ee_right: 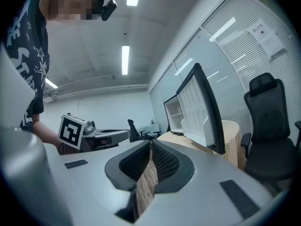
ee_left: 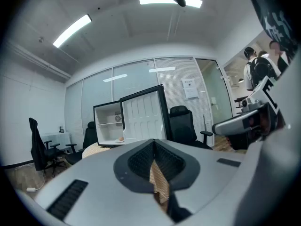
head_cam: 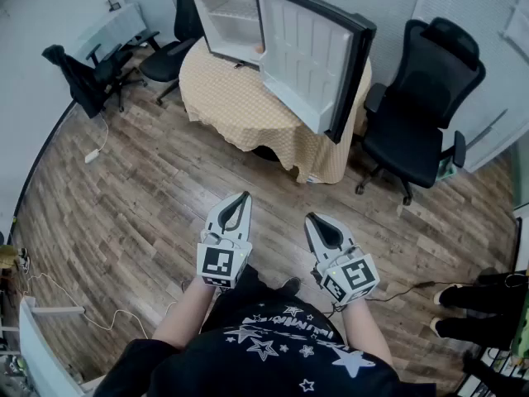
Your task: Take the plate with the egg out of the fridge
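Plate with egg: upper middle of the frame, low inside the open fridge on the cloth-draped worktop, well apart from both grippers. Best approached by stepping closer, spreading the jaws before the reach, entering left of the swung-out door, pinching the rim and carrying it level to keep the egg from rolling. Left gripper, lower centre: jaws pressed together, empty, pointing toward the fridge. Right gripper, just right of it: likewise closed on nothing, held level.
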`<state>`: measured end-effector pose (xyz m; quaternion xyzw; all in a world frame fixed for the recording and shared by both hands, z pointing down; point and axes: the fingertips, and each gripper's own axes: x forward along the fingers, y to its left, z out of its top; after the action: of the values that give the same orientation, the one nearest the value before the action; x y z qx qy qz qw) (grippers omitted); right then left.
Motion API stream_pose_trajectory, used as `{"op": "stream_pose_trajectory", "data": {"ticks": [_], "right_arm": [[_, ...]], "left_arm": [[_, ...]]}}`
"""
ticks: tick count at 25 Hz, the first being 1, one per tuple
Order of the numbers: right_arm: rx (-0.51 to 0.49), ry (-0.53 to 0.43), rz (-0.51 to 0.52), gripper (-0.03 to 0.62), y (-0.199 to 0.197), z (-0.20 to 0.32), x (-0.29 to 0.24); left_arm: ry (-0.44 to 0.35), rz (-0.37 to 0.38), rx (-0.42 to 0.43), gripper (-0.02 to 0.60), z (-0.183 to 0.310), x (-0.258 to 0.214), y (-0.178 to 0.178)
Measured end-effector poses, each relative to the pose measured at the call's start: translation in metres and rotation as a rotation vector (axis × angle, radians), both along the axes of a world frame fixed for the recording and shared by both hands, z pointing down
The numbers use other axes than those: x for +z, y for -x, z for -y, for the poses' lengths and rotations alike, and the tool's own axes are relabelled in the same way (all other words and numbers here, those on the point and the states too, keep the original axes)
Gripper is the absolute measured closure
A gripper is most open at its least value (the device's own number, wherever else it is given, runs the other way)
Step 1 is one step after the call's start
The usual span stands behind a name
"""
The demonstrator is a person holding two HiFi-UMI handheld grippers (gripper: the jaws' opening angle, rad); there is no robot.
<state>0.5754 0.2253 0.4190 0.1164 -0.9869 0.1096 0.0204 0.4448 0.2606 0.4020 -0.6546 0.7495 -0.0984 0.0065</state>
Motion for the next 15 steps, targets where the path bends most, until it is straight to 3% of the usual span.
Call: {"op": "stream_pose_trajectory", "data": {"ticks": [9,15], "right_arm": [[0.017,-0.006,0.056,0.557,0.022,0.009,-0.013],[-0.018,-0.021,0.069,0.557,0.056,0.005,-0.02]], "left_arm": [[-0.013,-0.002,-0.009,0.574,0.0,0.001,0.016],[-0.018,-0.034,-0.066,0.574,-0.014,0.002,0.047]]}}
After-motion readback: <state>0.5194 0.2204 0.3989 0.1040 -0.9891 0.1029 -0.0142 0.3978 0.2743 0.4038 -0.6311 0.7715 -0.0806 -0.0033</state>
